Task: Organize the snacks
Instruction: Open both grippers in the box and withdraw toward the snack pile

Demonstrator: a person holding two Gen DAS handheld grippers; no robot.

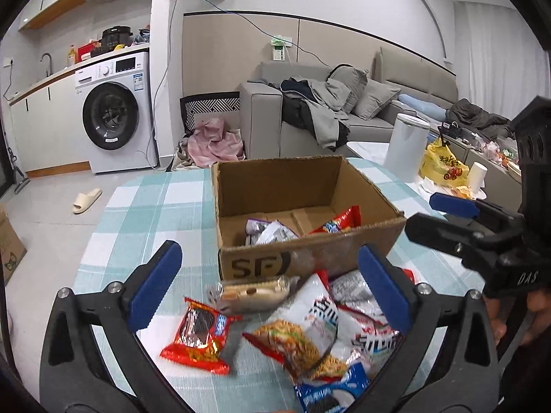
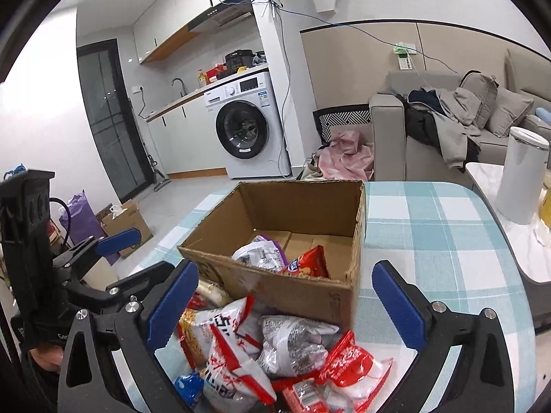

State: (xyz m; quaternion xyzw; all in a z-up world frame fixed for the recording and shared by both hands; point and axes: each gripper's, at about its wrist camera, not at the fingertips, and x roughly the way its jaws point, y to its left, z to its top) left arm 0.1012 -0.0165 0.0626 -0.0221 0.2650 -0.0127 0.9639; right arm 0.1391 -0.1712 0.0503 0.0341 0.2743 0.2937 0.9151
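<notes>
An open cardboard box [image 1: 275,186] [image 2: 303,203] stands on the checked tablecloth [image 1: 144,206] [image 2: 430,241]. Inside it lie a purple-and-white packet [image 1: 272,232] [image 2: 261,251] and a red packet [image 1: 339,223] [image 2: 306,263]. In front of the box is a loose pile: a red packet [image 1: 199,334], a clear-wrapped pastry [image 1: 255,292], a noodle-snack bag [image 1: 303,330], a blue cookie packet [image 1: 330,389], a silver packet [image 2: 292,340] and a red-and-white packet [image 2: 354,364]. My left gripper [image 1: 268,251] is open above the pile, holding nothing. My right gripper [image 2: 285,268] is likewise open and empty.
A white cylindrical bin [image 1: 406,144] [image 2: 520,179], a yellow bag [image 1: 442,167] and a paper cup [image 1: 478,175] stand on the marble table to the right. A sofa [image 1: 261,120] and a washing machine [image 1: 113,113] are beyond the table.
</notes>
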